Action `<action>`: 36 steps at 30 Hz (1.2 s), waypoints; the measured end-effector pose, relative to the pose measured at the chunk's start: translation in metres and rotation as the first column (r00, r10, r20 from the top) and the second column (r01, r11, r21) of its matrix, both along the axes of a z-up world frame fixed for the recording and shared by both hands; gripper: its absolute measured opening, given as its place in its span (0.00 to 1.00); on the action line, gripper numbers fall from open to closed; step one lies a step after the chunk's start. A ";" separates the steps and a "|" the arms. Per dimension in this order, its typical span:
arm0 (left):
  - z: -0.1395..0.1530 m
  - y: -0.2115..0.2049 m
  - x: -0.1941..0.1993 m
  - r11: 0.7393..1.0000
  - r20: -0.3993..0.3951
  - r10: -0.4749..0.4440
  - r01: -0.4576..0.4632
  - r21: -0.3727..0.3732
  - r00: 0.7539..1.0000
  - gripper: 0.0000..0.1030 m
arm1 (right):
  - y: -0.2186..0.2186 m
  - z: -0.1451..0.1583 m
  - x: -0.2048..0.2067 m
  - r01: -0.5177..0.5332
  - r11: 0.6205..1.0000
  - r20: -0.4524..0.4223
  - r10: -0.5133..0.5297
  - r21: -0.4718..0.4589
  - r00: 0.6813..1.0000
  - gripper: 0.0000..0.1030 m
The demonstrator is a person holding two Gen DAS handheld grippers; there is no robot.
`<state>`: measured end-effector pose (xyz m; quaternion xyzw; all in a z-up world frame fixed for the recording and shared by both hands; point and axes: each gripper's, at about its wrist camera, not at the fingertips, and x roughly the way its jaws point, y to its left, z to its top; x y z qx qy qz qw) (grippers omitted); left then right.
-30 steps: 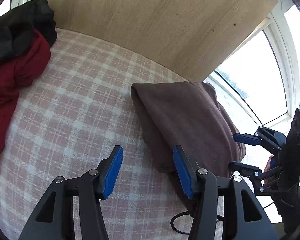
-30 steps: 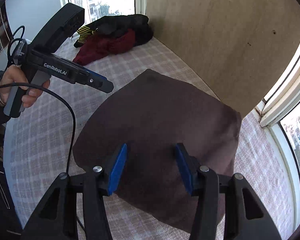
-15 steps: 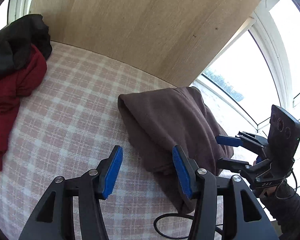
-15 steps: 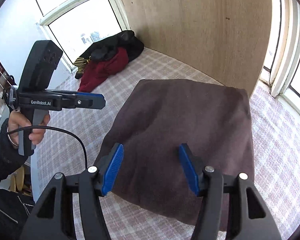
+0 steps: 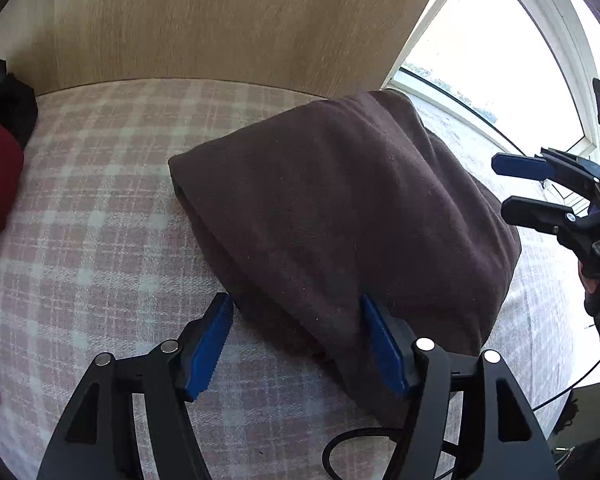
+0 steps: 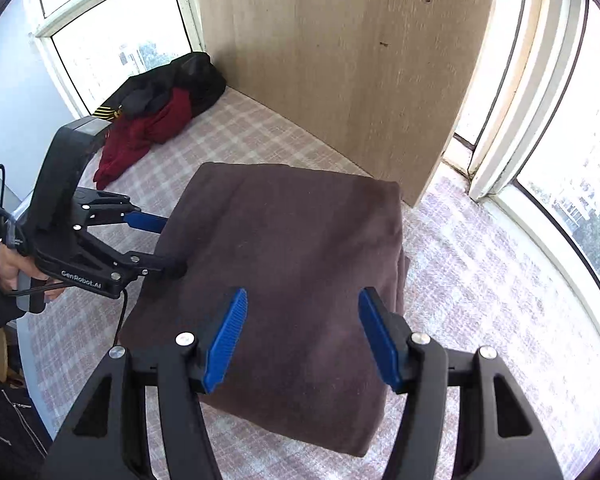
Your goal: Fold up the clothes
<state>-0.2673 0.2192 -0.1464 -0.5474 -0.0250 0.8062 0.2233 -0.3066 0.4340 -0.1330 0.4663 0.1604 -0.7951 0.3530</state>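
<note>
A folded brown garment (image 5: pixel 340 208) lies flat on the pink checked bed cover (image 5: pixel 100 220); it also shows in the right wrist view (image 6: pixel 284 264). My left gripper (image 5: pixel 296 344) is open, its jaws straddling the garment's near left edge, close above it. In the right wrist view the left gripper (image 6: pixel 168 244) sits at the garment's left edge. My right gripper (image 6: pixel 300 336) is open and empty, hovering above the garment's near edge. In the left wrist view the right gripper (image 5: pixel 512 188) is open beside the garment's right side.
A heap of red and black clothes (image 6: pixel 156 108) lies at the far left of the bed, also in the left wrist view (image 5: pixel 0 152). A wooden panel (image 6: pixel 340 60) stands behind the bed. Windows (image 6: pixel 572 160) flank it. A cable (image 5: pixel 356 444) hangs under my left gripper.
My left gripper has moved right and closer to the brown garment, its jaws now around the near edge. My right gripper has shifted slightly over the garment. Both stay open.
</note>
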 end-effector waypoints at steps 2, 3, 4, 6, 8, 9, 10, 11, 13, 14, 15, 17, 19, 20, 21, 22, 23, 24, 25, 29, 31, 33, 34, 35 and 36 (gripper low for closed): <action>0.002 0.003 -0.001 1.000 -0.005 -0.001 0.001 -0.017 1.000 0.61 | -0.009 -0.015 -0.018 -0.022 0.999 0.079 0.023 -0.024 0.997 0.53; 0.001 0.002 -0.002 1.000 -0.001 0.000 0.000 -0.017 1.000 0.62 | -0.010 -0.029 -0.025 -0.025 1.000 0.085 0.023 0.019 0.996 0.48; 0.000 0.001 -0.003 1.000 0.003 0.002 -0.002 -0.015 1.000 0.63 | -0.010 -0.043 -0.031 -0.028 0.997 0.088 0.022 0.067 0.996 0.46; 0.004 -0.007 -0.003 1.000 0.008 0.025 -0.025 -0.001 1.000 0.63 | -0.005 -0.057 -0.039 -0.027 0.996 0.102 0.018 0.087 0.995 0.47; 0.012 -0.014 -0.001 0.999 -0.001 0.049 -0.049 0.003 0.999 0.61 | 0.007 -0.040 -0.037 0.030 0.997 0.082 -0.036 0.074 0.996 0.47; 0.022 -0.015 0.005 0.999 -0.026 0.050 -0.050 0.008 0.998 0.58 | 0.018 -0.030 -0.030 0.052 0.998 0.056 -0.054 0.042 0.997 0.46; 0.032 -0.015 0.012 0.999 -0.051 0.049 -0.049 0.017 0.997 0.58 | 0.030 -0.020 -0.021 0.060 0.998 0.061 -0.059 -0.007 0.996 0.47; 0.042 -0.013 0.022 0.998 -0.068 0.028 -0.025 0.057 0.997 0.58 | 0.044 -0.012 -0.012 0.065 0.996 0.087 -0.060 -0.061 0.994 0.47; 0.055 0.001 0.038 0.990 -0.084 -0.028 0.039 0.132 0.996 0.58 | 0.064 -0.005 0.010 0.076 0.989 0.116 -0.060 -0.131 0.991 0.47; 0.057 0.011 0.042 0.985 -0.093 -0.062 0.076 0.157 0.994 0.58 | 0.064 -0.010 0.018 0.066 0.989 0.126 -0.050 -0.131 0.991 0.47; 0.055 0.021 0.046 0.980 -0.095 -0.097 0.112 0.165 0.991 0.59 | 0.063 -0.015 0.025 0.056 0.990 0.137 -0.039 -0.128 0.990 0.47; 0.035 0.035 0.044 0.984 -0.052 -0.121 0.126 0.126 0.991 0.59 | 0.060 -0.036 0.031 0.047 0.995 0.168 -0.031 -0.093 0.985 0.47; 0.005 0.043 0.036 0.992 0.016 -0.106 0.104 0.073 0.994 0.56 | 0.054 -0.067 0.025 0.050 0.999 0.210 -0.044 -0.022 0.977 0.48; -0.003 0.037 0.032 0.992 0.047 -0.085 0.081 0.093 0.995 0.53 | 0.059 -0.067 0.021 0.071 0.996 0.241 -0.057 -0.050 0.969 0.49; 0.002 0.026 0.033 0.990 0.056 -0.051 0.043 0.132 0.997 0.49 | 0.064 -0.066 0.017 0.095 0.992 0.273 -0.069 -0.083 0.959 0.49; 0.007 0.014 0.034 0.985 0.065 -0.016 0.005 0.170 0.998 0.49 | 0.071 -0.058 0.018 0.124 0.987 0.265 -0.093 -0.104 0.960 0.50; 0.015 0.000 0.035 0.980 0.061 0.025 -0.037 0.197 0.998 0.51 | 0.080 -0.049 0.021 0.157 0.978 0.251 -0.119 -0.136 0.961 0.51; 0.021 -0.015 0.035 0.971 0.060 0.078 -0.090 0.221 0.995 0.58 | 0.091 -0.044 0.023 0.194 0.967 0.257 -0.147 -0.167 0.955 0.51; 0.024 -0.030 0.032 0.957 0.079 0.125 -0.141 0.252 0.989 0.61 | 0.101 -0.044 0.024 0.233 0.954 0.297 -0.170 -0.191 0.940 0.52; 0.011 -0.061 0.005 0.899 0.206 0.247 -0.304 0.316 0.947 0.66 | 0.126 -0.056 0.029 0.354 0.910 0.413 -0.243 -0.217 0.878 0.52; 0.003 -0.060 -0.008 0.885 0.249 0.255 -0.329 0.329 0.934 0.67 | 0.126 -0.062 0.032 0.371 0.909 0.411 -0.270 -0.188 0.871 0.52; -0.008 -0.055 -0.020 0.881 0.287 0.257 -0.345 0.323 0.923 0.70 | 0.122 -0.065 0.036 0.365 0.913 0.405 -0.269 -0.182 0.874 0.52; -0.013 -0.049 -0.026 0.887 0.300 0.248 -0.340 0.312 0.921 0.70 | 0.118 -0.066 0.037 0.361 0.915 0.403 -0.266 -0.180 0.876 0.52; -0.016 -0.043 -0.030 0.893 0.308 0.243 -0.336 0.301 0.920 0.70 | 0.114 -0.067 0.038 0.356 0.917 0.400 -0.264 -0.178 0.878 0.52; -0.019 -0.038 -0.034 0.898 0.309 0.241 -0.333 0.288 0.920 0.70 | 0.111 -0.067 0.038 0.352 0.919 0.397 -0.261 -0.176 0.880 0.52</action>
